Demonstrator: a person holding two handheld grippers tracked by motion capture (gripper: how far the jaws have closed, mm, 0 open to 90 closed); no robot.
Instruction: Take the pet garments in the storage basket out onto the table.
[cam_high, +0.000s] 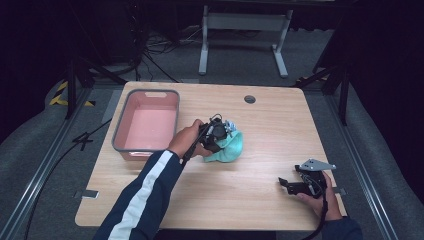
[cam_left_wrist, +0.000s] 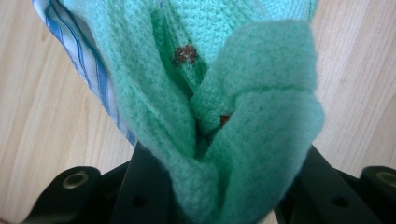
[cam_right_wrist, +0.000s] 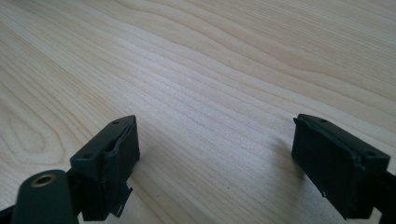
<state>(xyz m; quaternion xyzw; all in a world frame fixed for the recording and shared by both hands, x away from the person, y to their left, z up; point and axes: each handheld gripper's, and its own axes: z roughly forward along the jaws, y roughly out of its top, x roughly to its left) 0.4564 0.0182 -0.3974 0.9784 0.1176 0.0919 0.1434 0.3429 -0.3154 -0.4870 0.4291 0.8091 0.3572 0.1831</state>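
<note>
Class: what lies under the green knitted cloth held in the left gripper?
A blue-striped white fabric peeks out beneath the green knitted cloth; its remainder is covered, over the wooden table.

1. A light wooden table (cam_high: 270, 165) with rounded corners and a dark round cable hole (cam_high: 249, 99) stands on grey carpeted floor (cam_high: 40, 150).
2. Behind it, a white metal frame stand (cam_high: 245, 30).
3. Black cables (cam_high: 150, 47), apparently loose, trail across the dim rear floor.
4. Yellow-black hazard tape (cam_high: 62, 95) marks the left.

Right gripper (cam_right_wrist: 215, 158) low over bare tabletop (cam_right_wrist: 224, 60), light wood grain running across. Two black jaws wide apart, nothing between them. Left jaw pad frayed at lower edge. Brass-ringed hole at bottom left corner.
</note>
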